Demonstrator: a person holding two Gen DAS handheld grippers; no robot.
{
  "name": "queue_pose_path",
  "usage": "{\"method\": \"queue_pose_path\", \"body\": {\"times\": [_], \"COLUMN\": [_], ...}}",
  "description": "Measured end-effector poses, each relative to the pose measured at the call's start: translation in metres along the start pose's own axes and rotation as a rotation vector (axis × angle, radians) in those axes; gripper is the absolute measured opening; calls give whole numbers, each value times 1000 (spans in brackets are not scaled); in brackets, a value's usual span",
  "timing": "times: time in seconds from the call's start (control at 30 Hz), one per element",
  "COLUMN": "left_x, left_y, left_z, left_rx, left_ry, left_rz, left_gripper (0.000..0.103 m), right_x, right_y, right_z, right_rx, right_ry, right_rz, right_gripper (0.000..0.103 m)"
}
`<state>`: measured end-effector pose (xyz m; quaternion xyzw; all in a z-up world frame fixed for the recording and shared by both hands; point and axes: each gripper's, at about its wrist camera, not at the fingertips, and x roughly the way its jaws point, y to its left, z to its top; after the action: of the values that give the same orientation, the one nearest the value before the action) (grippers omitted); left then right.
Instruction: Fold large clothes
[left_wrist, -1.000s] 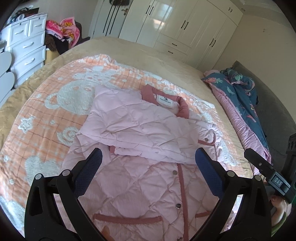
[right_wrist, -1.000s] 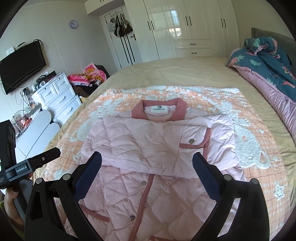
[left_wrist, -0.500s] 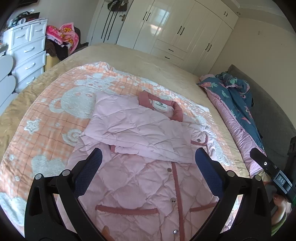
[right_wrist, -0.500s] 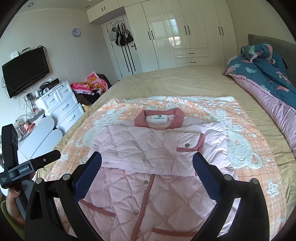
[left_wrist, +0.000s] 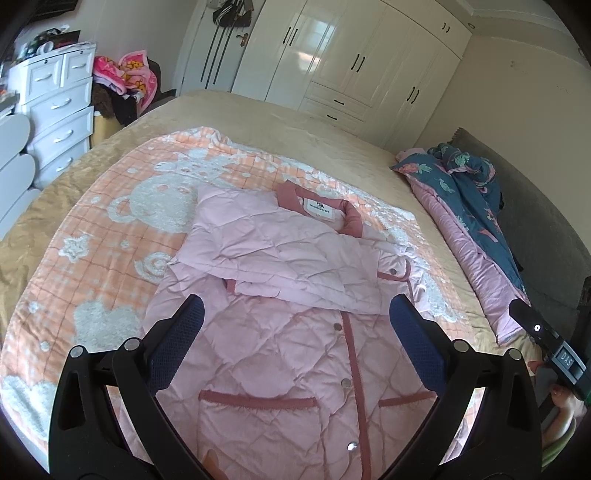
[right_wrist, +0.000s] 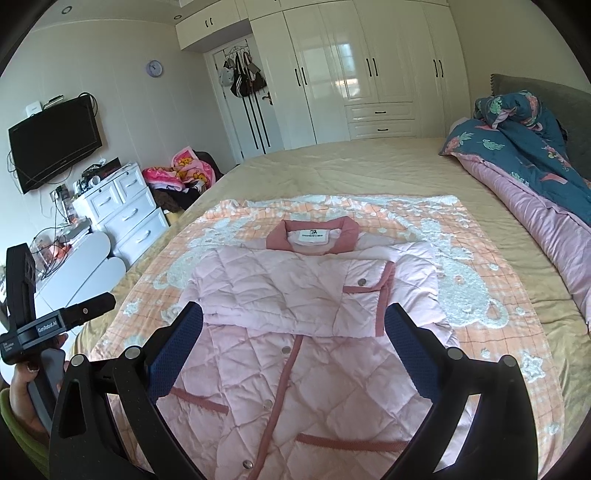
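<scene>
A pink quilted jacket (left_wrist: 288, 325) with darker pink trim lies front up on an orange and white blanket (left_wrist: 85, 258) on the bed. Both sleeves are folded across its chest; the collar points away from me. It also shows in the right wrist view (right_wrist: 295, 332). My left gripper (left_wrist: 293, 317) is open and empty, held above the jacket's lower half. My right gripper (right_wrist: 293, 321) is open and empty, above the jacket's waist. Each gripper's body shows in the other's view, the right one (left_wrist: 546, 347) and the left one (right_wrist: 55, 325).
A rolled blue floral and pink duvet (right_wrist: 524, 155) lies along the bed's right side. White drawers (right_wrist: 122, 206) and a pile of clothes (right_wrist: 177, 173) stand to the left. White wardrobes (right_wrist: 351, 66) line the far wall. The tan bedsheet (right_wrist: 351, 173) extends beyond the blanket.
Both grippers have pulled back and up from the jacket, so more of its lower half and pockets is in view. Both stay open and empty.
</scene>
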<state>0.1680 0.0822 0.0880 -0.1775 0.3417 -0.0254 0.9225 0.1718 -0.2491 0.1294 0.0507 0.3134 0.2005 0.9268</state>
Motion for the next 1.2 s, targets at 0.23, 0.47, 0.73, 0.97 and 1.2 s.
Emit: {"method": "queue_pose_path", "body": {"times": [0.23,0.47,0.73,0.97,1.2], "left_x": [-4,-1,-7,-8,-4], "left_y": [7,22,40,56,67], "left_z": [-15,-39,-58,-71,-89], "left_rx": [13,16,29,25,40], "left_ry": [10,52,79,104,133], "left_rz": [30,64,104,141,177], "left_gripper": [94,94,94,94,94], "right_x": [-10,-15,-15,-12,-10], "right_y": [-12,-31,-48,-62,-72], "right_z": [-21,-43,-74,-101,-119], "right_rx": [7,32,34,43,53], "right_ry": [16,42,101,155,194], "right_rz": [-20,-46,-82,-109,-125], "right_gripper": [98,98,98,98,98]}}
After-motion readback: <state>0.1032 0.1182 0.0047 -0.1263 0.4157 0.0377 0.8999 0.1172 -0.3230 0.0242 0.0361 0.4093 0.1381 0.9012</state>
